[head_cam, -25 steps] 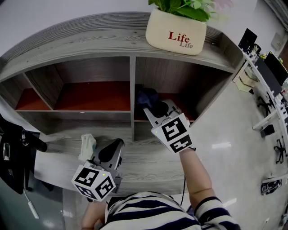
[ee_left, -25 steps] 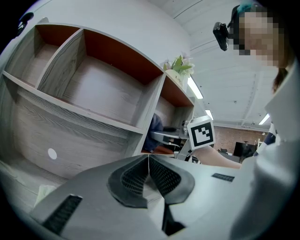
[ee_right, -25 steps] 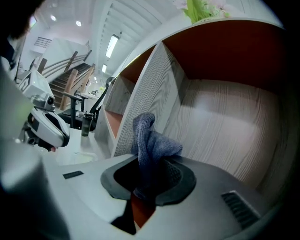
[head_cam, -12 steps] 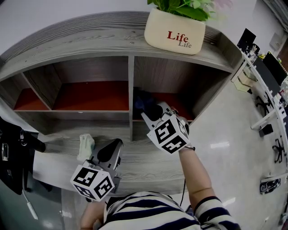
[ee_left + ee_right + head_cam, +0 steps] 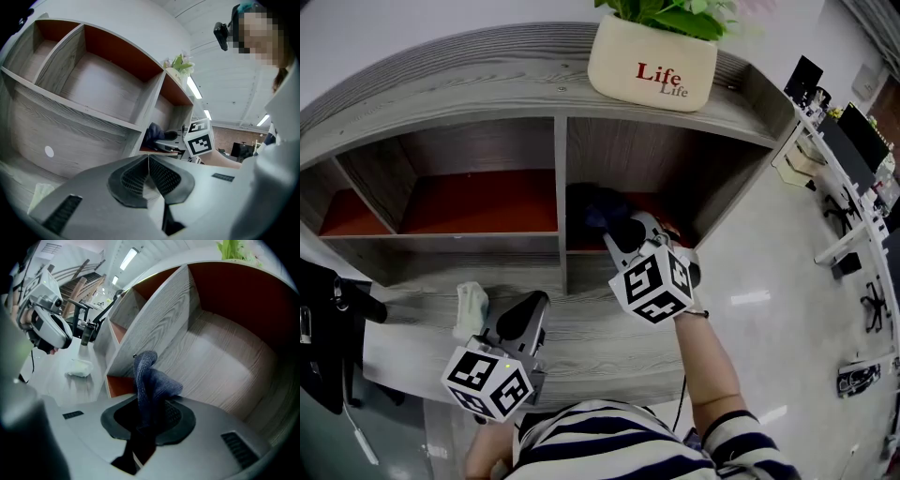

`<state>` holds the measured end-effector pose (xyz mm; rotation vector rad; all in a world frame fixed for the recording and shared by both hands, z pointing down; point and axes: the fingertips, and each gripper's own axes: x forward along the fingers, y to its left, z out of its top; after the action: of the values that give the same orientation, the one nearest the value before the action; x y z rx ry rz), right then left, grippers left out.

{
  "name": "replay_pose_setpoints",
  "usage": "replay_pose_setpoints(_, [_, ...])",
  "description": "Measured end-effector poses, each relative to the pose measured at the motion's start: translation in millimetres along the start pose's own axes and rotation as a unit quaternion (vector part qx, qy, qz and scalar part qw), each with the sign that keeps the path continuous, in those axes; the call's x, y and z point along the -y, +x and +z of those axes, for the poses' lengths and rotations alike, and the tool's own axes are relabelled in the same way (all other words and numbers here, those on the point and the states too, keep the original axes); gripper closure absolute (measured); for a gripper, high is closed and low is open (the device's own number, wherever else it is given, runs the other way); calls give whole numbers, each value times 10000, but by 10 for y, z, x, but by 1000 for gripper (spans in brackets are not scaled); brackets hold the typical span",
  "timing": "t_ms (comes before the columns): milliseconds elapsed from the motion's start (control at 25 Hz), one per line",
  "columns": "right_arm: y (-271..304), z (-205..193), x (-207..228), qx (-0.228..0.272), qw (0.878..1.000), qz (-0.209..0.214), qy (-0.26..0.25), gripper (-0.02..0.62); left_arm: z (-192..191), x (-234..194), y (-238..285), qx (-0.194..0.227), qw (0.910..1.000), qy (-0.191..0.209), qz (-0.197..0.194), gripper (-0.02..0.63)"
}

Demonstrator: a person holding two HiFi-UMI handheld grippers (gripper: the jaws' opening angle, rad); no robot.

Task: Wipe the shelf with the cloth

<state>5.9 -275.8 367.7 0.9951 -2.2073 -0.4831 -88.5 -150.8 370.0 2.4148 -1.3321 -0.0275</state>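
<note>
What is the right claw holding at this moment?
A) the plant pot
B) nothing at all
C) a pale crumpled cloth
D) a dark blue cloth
D: in the right gripper view the right claw is closed on the dark blue cloth, which sticks up from between its jaws.

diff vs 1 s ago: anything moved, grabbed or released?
The right gripper, shut on the dark blue cloth, twisted and seems to have edged slightly right inside the right compartment. Nothing was grabbed or released. Left gripper, shut and empty, pale rag and plant pot stayed put.
</note>
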Motion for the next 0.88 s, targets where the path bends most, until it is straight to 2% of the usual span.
replay_pose_setpoints(280, [-141,-309,255,-599,9966,-566,-48,514,-38,49,60,-64,9999,-40,-131,584])
replay_pose_setpoints(640, [-358,-624,454,-1380,9838,-1113,-259,514,-74,137,140,-89,9994,-82,-317,583])
replay_pose_setpoints(880, [-428,-674,482,-1618,9772,-1334,-329,514,-71,187,152,-63,9992,-108,-388,583])
